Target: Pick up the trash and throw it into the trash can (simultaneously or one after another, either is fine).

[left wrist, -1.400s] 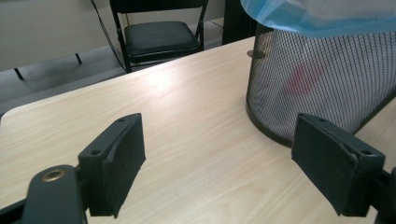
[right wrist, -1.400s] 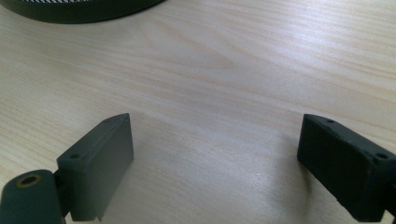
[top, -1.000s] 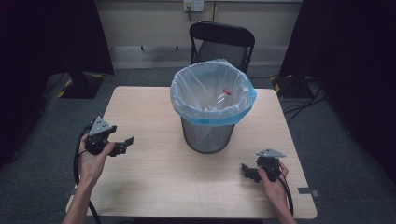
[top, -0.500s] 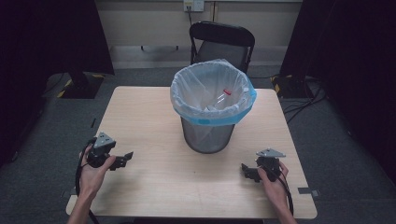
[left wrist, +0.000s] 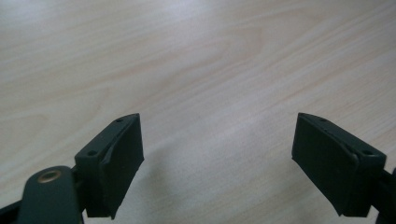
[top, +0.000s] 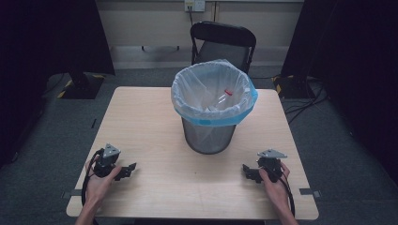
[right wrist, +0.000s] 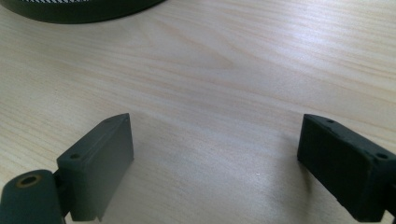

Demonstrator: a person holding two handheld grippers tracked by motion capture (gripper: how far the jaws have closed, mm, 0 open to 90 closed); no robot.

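Bin (top: 208, 136): black mesh, lined with a clear and blue bag, standing on the counter (top: 141, 117) ahead of both tools, between them and farther from the person
Bottle (top: 221, 97): clear with a red cap, lying inside the bin's bag
Left tool (top: 127, 170): jaws wide apart, holding nothing, low over bare counter; it has come down and back toward the near edge since a second ago, when the hand held it raised and farther forward
Right tool (top: 249, 172): jaws wide apart and empty, same place as before; the bin's base (right wrist: 84, 9) shows just ahead of it in the right gripper view
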